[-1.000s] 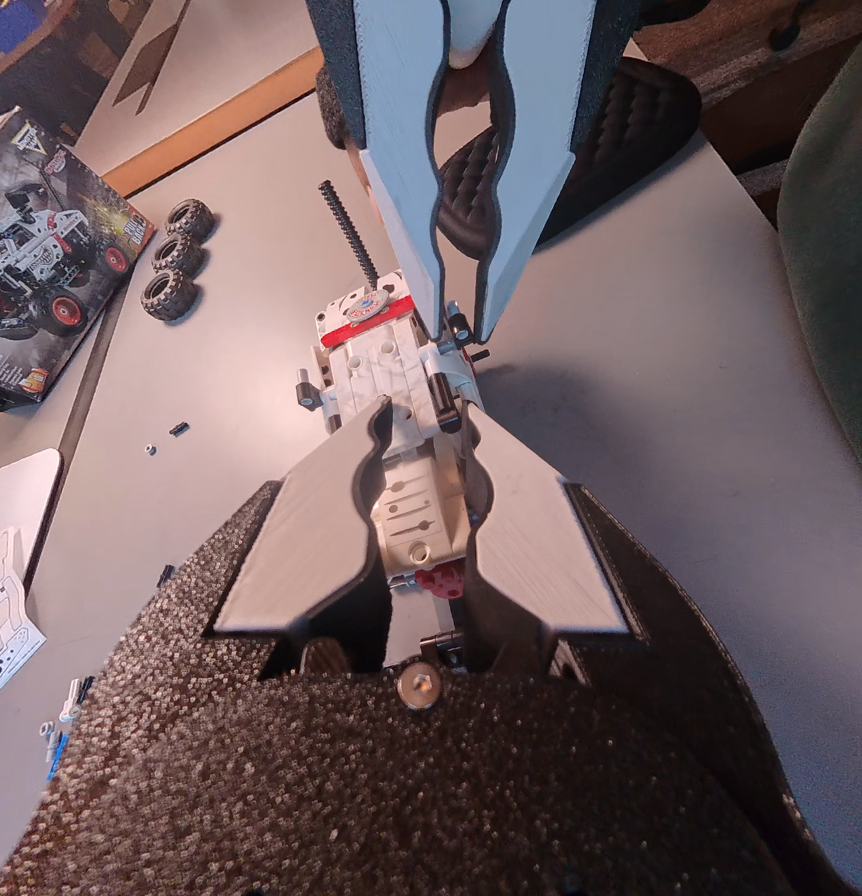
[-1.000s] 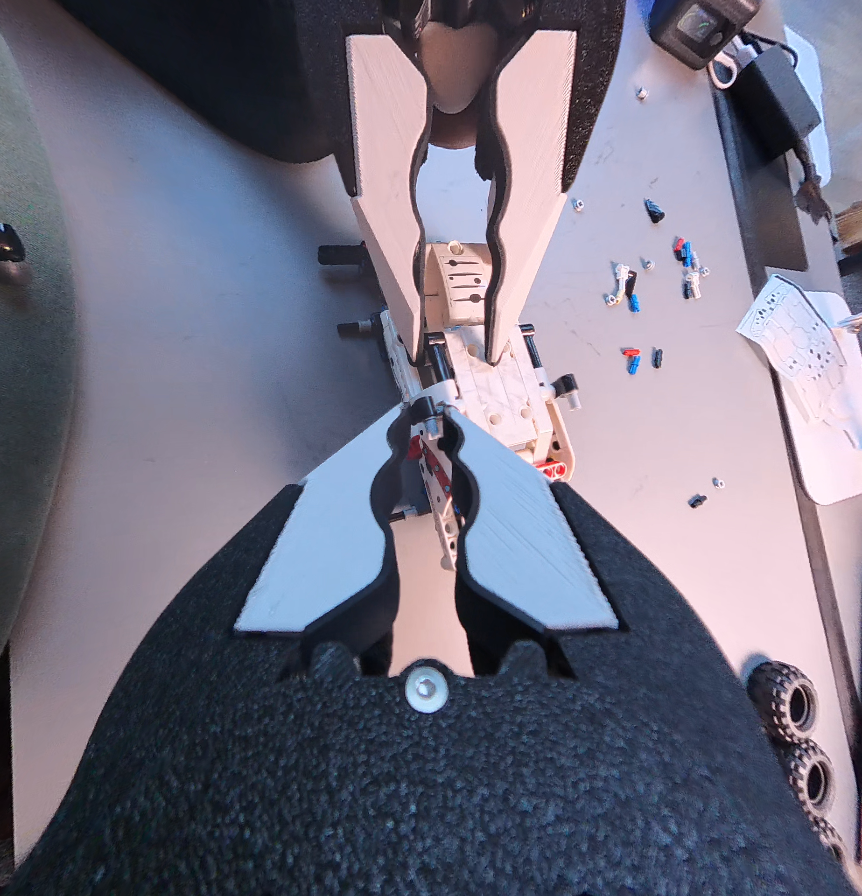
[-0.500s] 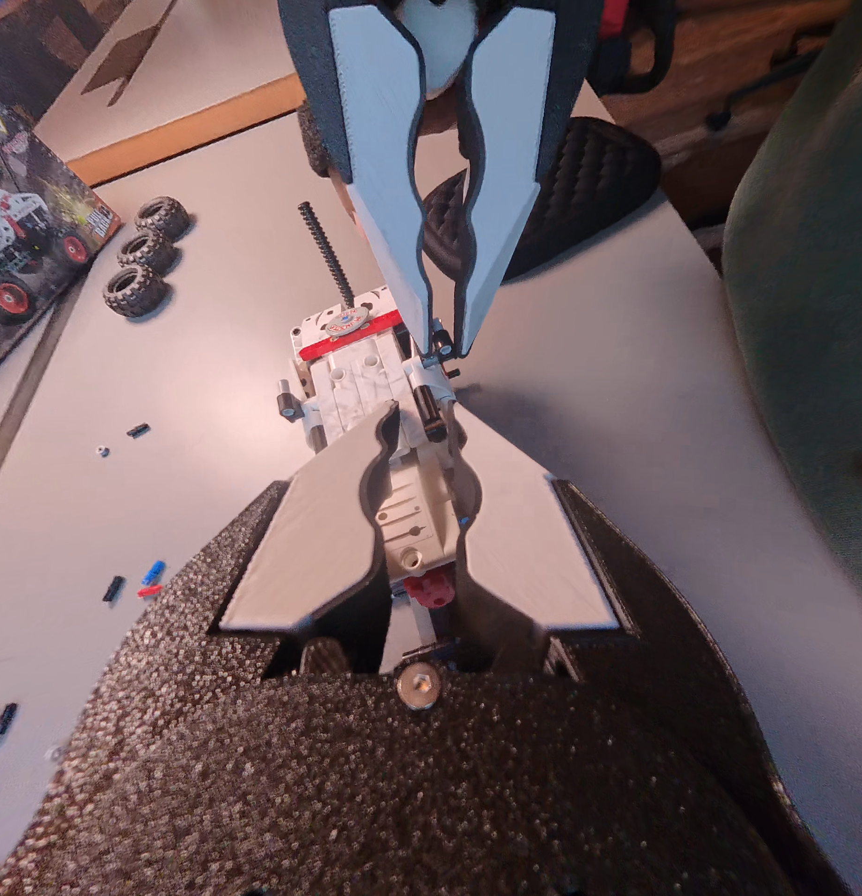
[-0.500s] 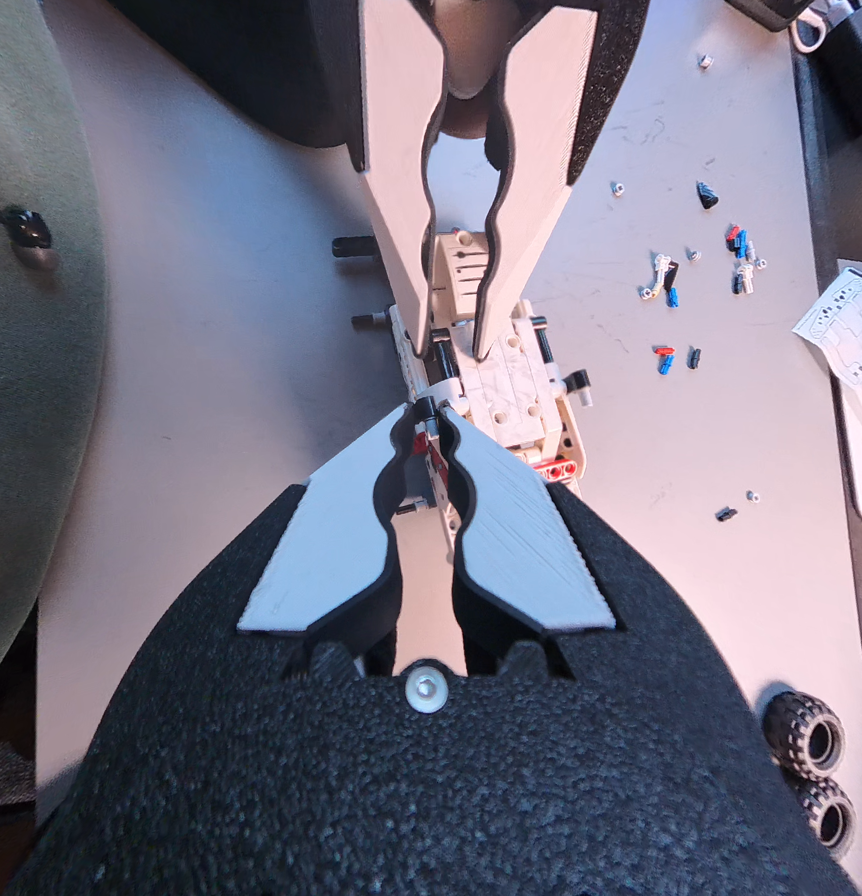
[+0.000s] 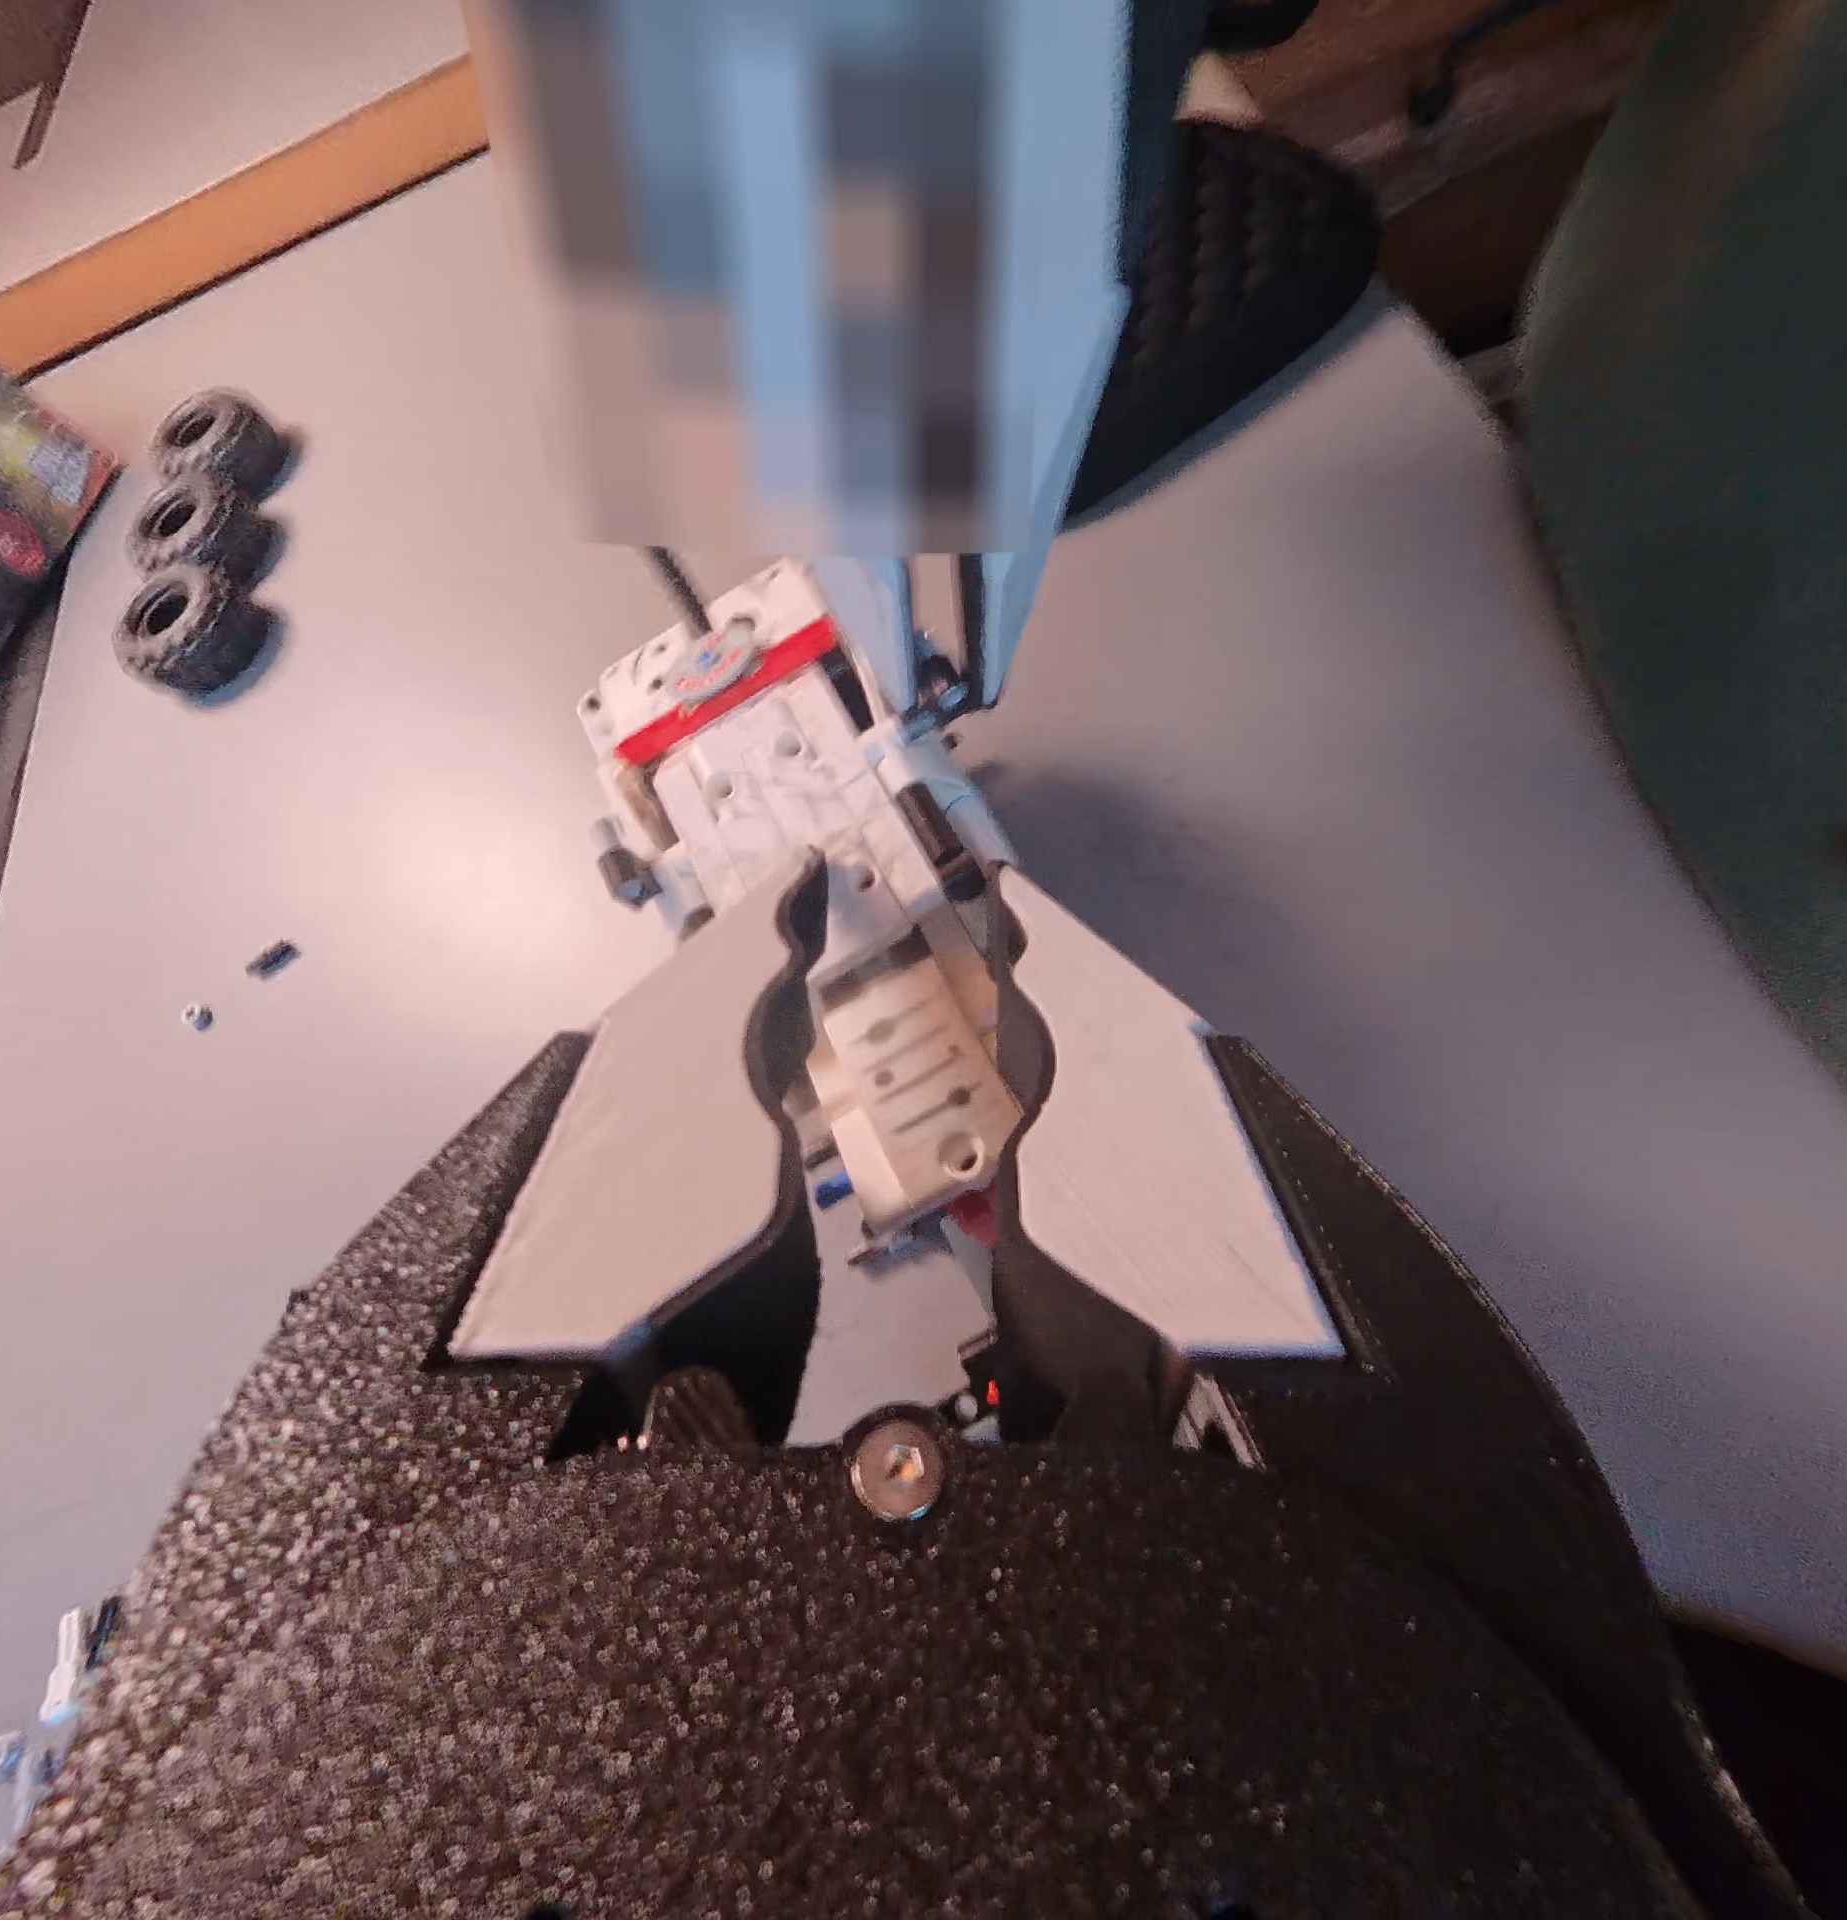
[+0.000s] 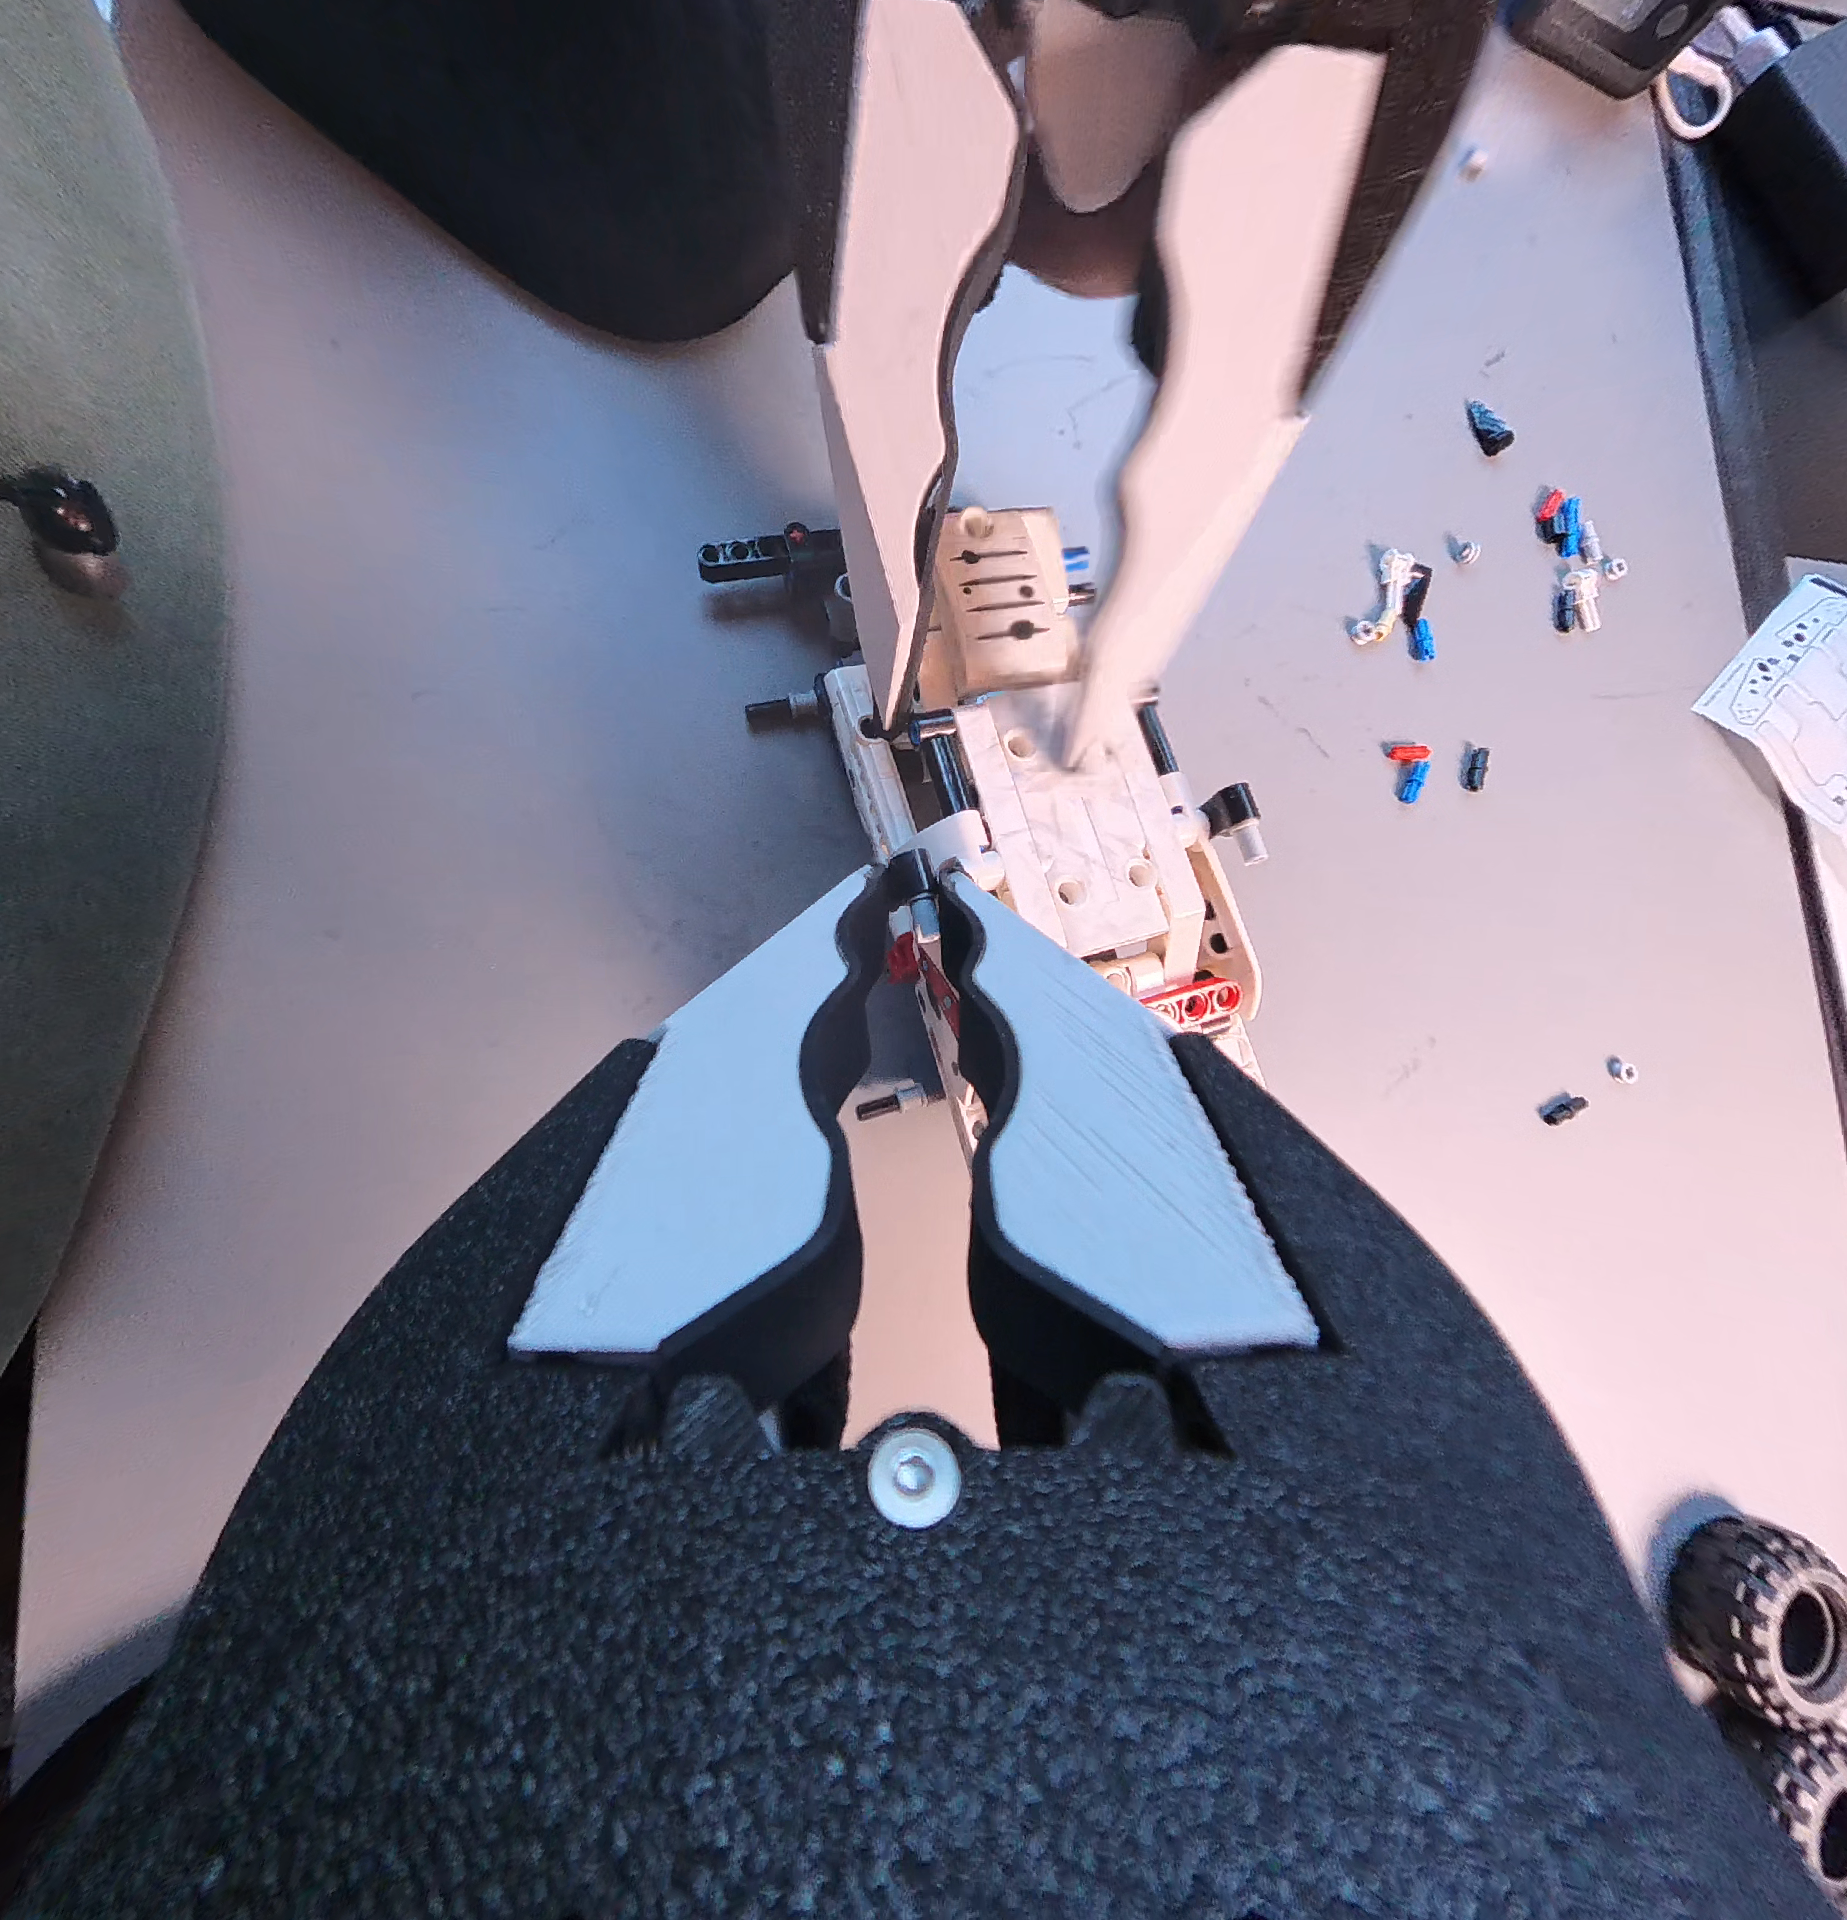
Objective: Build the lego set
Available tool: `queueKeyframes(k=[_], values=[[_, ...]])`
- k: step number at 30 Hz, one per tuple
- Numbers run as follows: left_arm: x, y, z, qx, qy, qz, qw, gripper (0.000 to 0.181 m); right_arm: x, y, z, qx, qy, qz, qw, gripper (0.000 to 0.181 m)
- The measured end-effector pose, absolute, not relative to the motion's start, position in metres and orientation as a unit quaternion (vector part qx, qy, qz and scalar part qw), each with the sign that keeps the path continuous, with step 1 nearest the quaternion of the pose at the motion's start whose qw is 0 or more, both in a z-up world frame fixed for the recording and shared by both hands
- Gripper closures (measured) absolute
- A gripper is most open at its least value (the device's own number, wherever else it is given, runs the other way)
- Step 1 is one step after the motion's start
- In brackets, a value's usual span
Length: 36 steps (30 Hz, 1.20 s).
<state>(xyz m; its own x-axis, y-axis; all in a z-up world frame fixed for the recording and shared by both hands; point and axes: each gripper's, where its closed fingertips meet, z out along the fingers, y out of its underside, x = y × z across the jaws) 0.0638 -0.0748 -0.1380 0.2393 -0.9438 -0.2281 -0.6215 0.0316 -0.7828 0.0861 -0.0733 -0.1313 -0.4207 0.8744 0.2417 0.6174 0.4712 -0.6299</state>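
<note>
Right claw (image 5: pixel 940 665) mostly mosaic-hidden.

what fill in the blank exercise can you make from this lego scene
1. The left gripper straddles the white half-built lego truck, jaws ____.
2. The right gripper is shut on a small ____ pin at the truck's side.
3. The left wrist view shows ____ loose black rubber tyres on the grey table.

Missing: open; black; three
</note>
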Motion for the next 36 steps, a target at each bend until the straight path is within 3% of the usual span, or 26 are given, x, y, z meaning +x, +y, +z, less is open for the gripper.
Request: queueKeyframes(k=[12,15,17,20,31,36], values=[[0.064,-0.07,-0.135,-0.673,0.559,-0.226,0.427,0.152,0.086,-0.069,-0.132,-0.461,-0.812,0.236,0.27,0.173],[0.061,-0.062,-0.117,-0.691,0.484,-0.293,0.449,0.132,0.085,-0.068,-0.132,-0.46,-0.809,0.241,0.275,0.173],[0.05,-0.046,-0.104,-0.722,0.401,-0.331,0.457,0.135,0.085,-0.068,-0.132,-0.458,-0.808,0.245,0.276,0.173],[0.045,-0.036,-0.123,-0.775,0.334,-0.358,0.399,0.122,0.084,-0.068,-0.131,-0.456,-0.807,0.248,0.281,0.173],[0.055,-0.038,-0.138,-0.79,0.318,-0.378,0.364,0.141,0.086,-0.069,-0.132,-0.461,-0.797,0.262,0.289,0.173],[0.055,-0.039,-0.138,-0.785,0.327,-0.374,0.37,0.141,0.086,-0.069,-0.132,-0.465,-0.79,0.268,0.296,0.173]])
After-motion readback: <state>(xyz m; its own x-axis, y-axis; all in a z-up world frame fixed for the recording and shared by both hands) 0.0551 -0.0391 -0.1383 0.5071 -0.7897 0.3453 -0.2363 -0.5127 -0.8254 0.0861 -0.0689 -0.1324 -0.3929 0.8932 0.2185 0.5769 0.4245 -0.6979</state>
